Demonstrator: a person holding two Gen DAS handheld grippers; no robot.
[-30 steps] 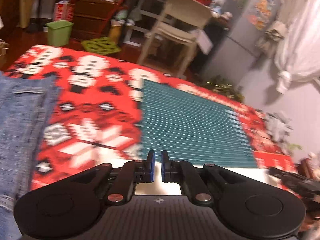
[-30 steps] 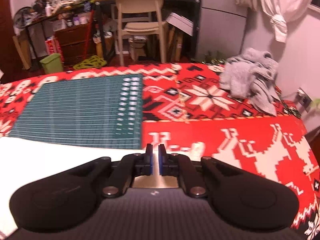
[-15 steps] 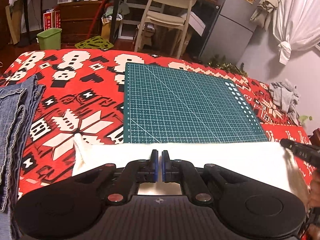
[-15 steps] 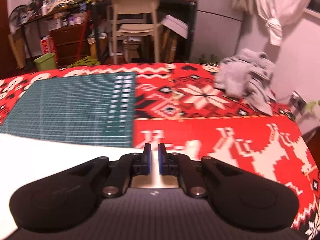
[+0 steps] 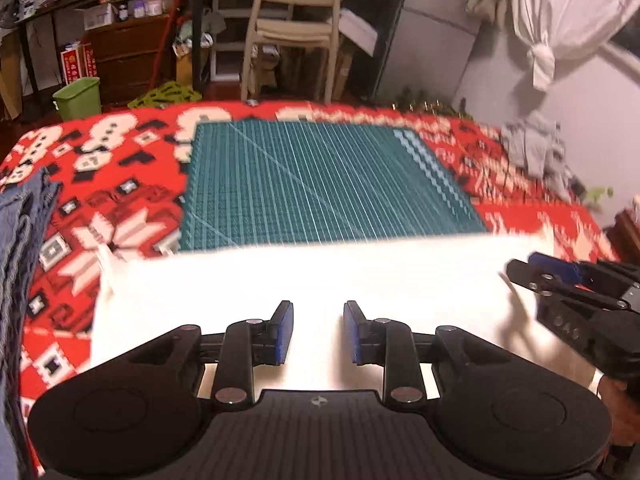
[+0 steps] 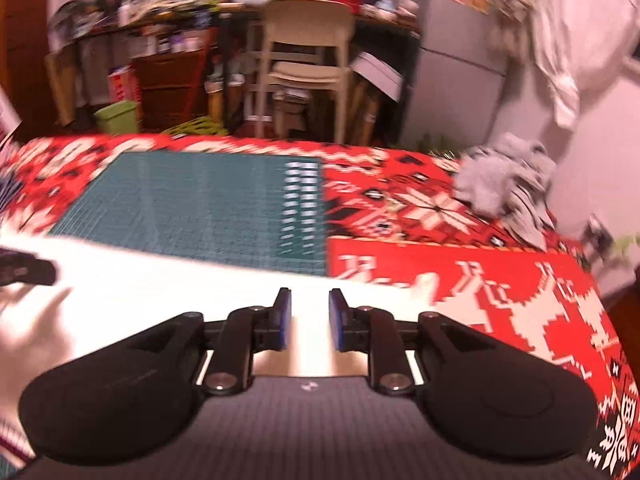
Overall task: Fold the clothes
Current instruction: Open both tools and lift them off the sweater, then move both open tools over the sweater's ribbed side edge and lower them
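left gripper (image 5: 318, 332) parted, empty | right gripper (image 6: 306, 326) parted, empty | both over white cloth (image 5: 320, 276) | green mat (image 5: 320, 184) beyond

White garment (image 5: 304, 280): overexposed and motion-smeared, no seams or folds readable, near part hidden behind the left gripper (image 5: 318, 330) body. Beyond the garment, the cutting mat (image 5: 320, 184) grid is smeared (right wrist view worse), near edge covered by the cloth. Left of the garment, denim (image 5: 18, 248) is cut off by the frame edge; right of it, the grey clothes (image 6: 508, 188) are too blurred to identify.
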